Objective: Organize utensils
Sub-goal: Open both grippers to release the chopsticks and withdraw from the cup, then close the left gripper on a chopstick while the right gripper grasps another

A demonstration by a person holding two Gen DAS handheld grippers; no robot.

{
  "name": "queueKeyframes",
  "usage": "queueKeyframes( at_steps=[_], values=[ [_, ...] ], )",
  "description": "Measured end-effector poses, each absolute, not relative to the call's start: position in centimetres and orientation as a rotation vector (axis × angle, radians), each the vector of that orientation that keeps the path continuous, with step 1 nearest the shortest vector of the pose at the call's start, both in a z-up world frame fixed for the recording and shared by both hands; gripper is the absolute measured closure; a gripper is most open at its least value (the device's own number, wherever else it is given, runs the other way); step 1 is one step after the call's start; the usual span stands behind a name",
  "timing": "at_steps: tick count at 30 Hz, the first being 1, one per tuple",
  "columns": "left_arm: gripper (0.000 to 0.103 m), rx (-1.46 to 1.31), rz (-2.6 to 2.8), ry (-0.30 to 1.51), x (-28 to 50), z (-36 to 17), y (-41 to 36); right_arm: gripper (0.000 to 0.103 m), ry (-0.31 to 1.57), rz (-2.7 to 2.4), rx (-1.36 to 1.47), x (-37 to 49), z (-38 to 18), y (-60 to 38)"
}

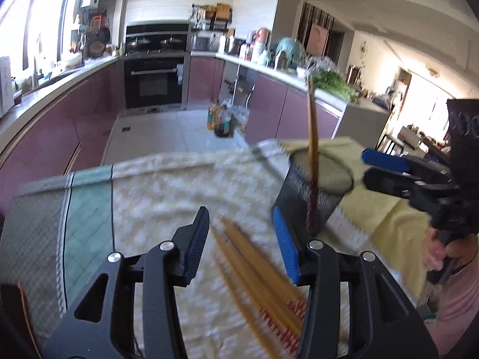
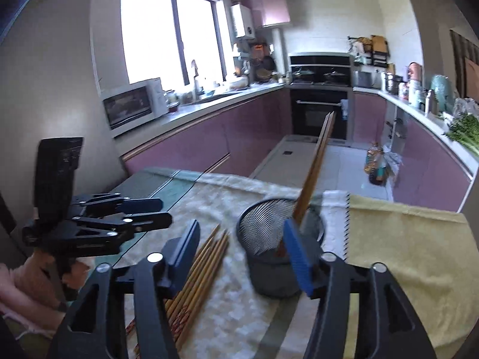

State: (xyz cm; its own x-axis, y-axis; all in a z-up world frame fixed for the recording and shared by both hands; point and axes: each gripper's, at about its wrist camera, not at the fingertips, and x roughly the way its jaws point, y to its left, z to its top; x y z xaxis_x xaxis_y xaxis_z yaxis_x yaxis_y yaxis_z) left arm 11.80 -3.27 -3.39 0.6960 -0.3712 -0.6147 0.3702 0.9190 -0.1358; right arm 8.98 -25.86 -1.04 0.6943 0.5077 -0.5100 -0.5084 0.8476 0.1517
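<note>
A black mesh cup (image 1: pixel 302 197) (image 2: pixel 269 257) stands on the cloth with a pair of brown chopsticks (image 1: pixel 312 131) (image 2: pixel 314 173) leaning upright in it. A bundle of several loose chopsticks (image 1: pixel 254 266) (image 2: pixel 203 266) lies flat on the cloth left of the cup. My left gripper (image 1: pixel 241 239) (image 2: pixel 164 211) is open over this bundle, and its pads do not press on any stick. My right gripper (image 2: pixel 241 251) (image 1: pixel 366 169) is open just in front of the cup with nothing held; its right fingertip (image 2: pixel 295 248) overlaps the cup's rim.
A patterned cream cloth (image 1: pixel 167 191) and a yellow towel (image 2: pixel 404 245) cover the table, whose far edge drops to the kitchen floor. Bottles (image 1: pixel 220 119) stand on the floor beyond. Purple cabinets and cluttered counters ring the room. A hand (image 1: pixel 440 248) holds the right gripper.
</note>
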Motion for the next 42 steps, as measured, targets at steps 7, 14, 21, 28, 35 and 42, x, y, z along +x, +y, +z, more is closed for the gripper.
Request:
queueKeyframes(
  at_steps=[7,14,21,28,35,42],
  values=[
    [0.059,0.017,-0.421,0.857,9.7,-9.3,-2.6,0.046,0.731,0.603,-0.019,8.6,-5.8,-23.1],
    [0.059,0.035,-0.408,0.916,8.6,-11.7,-2.6,0.046,0.826,0.591,-0.016,9.2,-8.5,-22.0],
    [0.063,0.08,-0.395,0.915,8.4,-11.6,-3.3,0.055,0.863,0.571,-0.035,9.6,-9.4,-21.1],
    [0.075,0.078,-0.377,0.916,9.3,-11.6,-3.0,0.07,0.889,0.567,-0.051,9.9,-9.9,-21.0],
    [0.087,0.047,-0.359,0.914,10.7,-11.6,-2.5,0.075,0.896,0.565,-0.073,9.9,-9.9,-20.7],
    [0.081,0.076,-0.352,0.925,10.4,-11.6,-2.8,0.075,0.899,0.542,-0.108,10.5,-9.8,-19.7]
  ],
)
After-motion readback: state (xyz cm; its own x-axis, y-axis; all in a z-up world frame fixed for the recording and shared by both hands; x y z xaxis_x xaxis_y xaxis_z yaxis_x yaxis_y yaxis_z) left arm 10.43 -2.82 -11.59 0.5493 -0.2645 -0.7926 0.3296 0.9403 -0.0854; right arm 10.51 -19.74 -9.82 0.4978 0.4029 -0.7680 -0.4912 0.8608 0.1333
